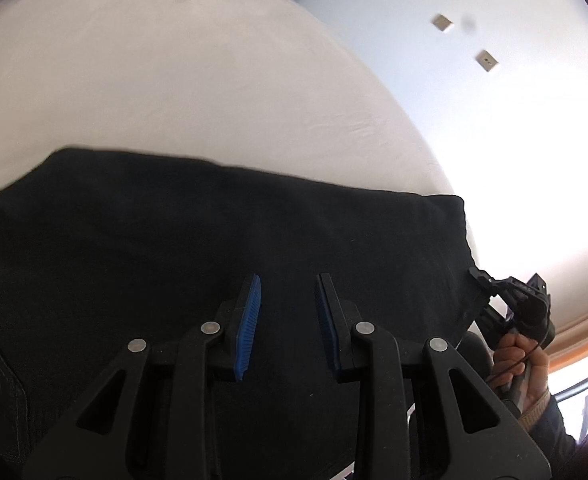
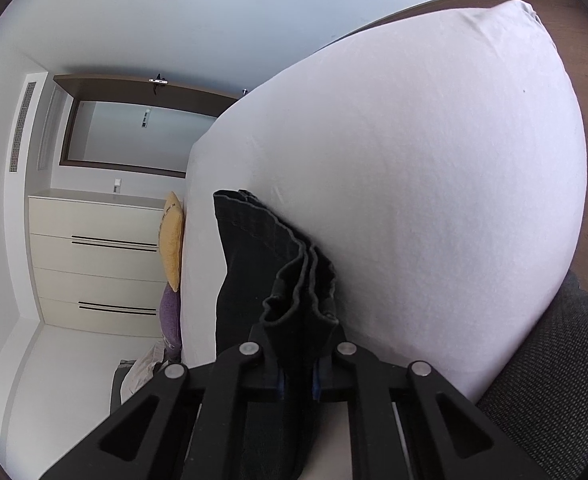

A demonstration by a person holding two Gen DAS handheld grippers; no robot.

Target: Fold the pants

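The black pants [image 1: 214, 240] lay across the white bed [image 1: 174, 80]. The left tool [image 1: 287, 320] hovered above them, jaws apart, while the right tool [image 2: 296, 364] clamped their bunched edge.

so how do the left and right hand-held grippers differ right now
The left hand-held gripper is open, its blue pads apart with nothing between them; the right hand-held gripper is shut on the black pants.
The left one hovers over the flat middle of the pants; the right one pinches bunched layers at their edge.
Both are black with blue pads and work over the white bed.
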